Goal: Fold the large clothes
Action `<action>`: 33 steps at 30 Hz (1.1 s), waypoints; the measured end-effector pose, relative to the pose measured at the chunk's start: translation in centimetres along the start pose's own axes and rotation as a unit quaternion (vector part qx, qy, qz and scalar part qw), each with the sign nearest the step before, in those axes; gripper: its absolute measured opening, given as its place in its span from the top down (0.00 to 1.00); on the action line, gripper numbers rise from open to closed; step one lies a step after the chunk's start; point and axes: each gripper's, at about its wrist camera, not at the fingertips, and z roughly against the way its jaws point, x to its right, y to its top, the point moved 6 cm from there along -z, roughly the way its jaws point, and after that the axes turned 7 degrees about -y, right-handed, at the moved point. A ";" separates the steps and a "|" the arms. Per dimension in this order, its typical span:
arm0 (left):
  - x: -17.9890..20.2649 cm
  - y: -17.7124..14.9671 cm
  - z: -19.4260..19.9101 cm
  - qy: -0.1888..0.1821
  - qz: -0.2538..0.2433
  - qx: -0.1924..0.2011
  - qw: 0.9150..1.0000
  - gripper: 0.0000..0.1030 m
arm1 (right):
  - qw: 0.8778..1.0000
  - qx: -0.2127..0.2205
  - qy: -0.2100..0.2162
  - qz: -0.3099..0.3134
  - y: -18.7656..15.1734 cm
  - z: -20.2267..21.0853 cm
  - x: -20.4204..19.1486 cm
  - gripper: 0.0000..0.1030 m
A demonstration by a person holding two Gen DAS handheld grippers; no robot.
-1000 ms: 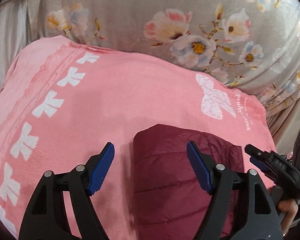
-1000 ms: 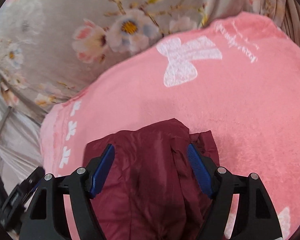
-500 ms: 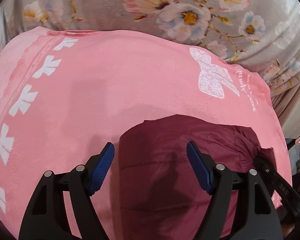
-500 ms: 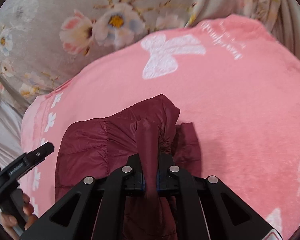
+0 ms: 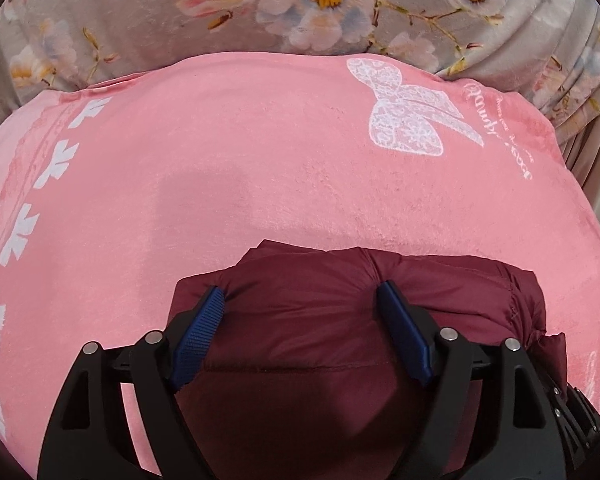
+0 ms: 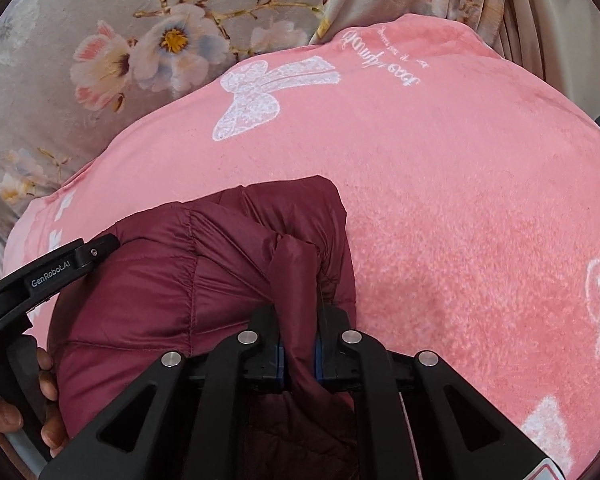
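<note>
A dark maroon quilted jacket (image 5: 320,320) lies bunched on a pink blanket (image 5: 259,184); it also shows in the right wrist view (image 6: 159,288). My left gripper (image 5: 302,300) is open, its blue pads (image 5: 197,332) pressed into the jacket's padded edge on either side of a bulge. My right gripper (image 6: 300,344) is shut on a pinched fold of the jacket (image 6: 295,280) at its right end. The left gripper's black body (image 6: 47,276) shows at the left of the right wrist view.
The pink blanket (image 6: 460,200) has white bow prints (image 5: 408,120) and covers most of the surface. A grey floral sheet (image 5: 300,12) lies beyond it. A hand (image 6: 3,416) holds the left gripper's handle.
The right gripper shut on a fold of the jacket. The left gripper moved forward so its open pads now press into the jacket's edge.
</note>
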 end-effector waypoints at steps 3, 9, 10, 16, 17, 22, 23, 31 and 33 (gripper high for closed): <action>0.0 -0.3 -0.5 0.005 -0.003 0.006 1.000 0.20 | 1.000 0.006 0.002 -0.003 -0.4 -0.5 0.1 0.90; 0.2 -0.8 -1.5 0.017 -0.012 0.021 1.000 0.15 | 1.000 0.023 0.001 -0.005 -0.9 -1.0 0.2 0.89; 0.2 -0.9 -1.6 0.020 -0.014 0.024 0.999 0.14 | 1.000 0.024 0.002 -0.006 -0.9 -1.0 0.3 0.89; 0.2 -1.2 -1.8 0.031 -0.022 0.040 0.998 0.13 | 0.999 0.031 0.010 -0.013 -1.1 -1.0 0.4 0.88; 0.2 -1.3 -1.9 0.032 -0.023 0.042 0.998 0.13 | 0.999 0.031 0.011 -0.013 -1.1 -1.1 0.4 0.88; 0.3 -1.4 -2.1 0.042 -0.029 0.047 0.998 0.12 | 0.999 0.031 0.017 -0.016 -1.1 -1.2 0.6 0.88; 0.3 -1.4 -2.1 0.044 -0.030 0.047 0.997 0.11 | 0.999 0.031 0.019 -0.018 -1.1 -1.2 0.6 0.88; -0.1 -1.6 -0.7 0.043 -0.047 0.029 0.998 0.11 | 0.999 0.003 0.040 -0.032 -0.1 0.7 2.1 0.75; -0.6 -2.0 1.6 0.035 -0.043 0.027 0.998 0.11 | 0.999 0.031 0.016 -0.021 0.7 3.5 2.6 0.73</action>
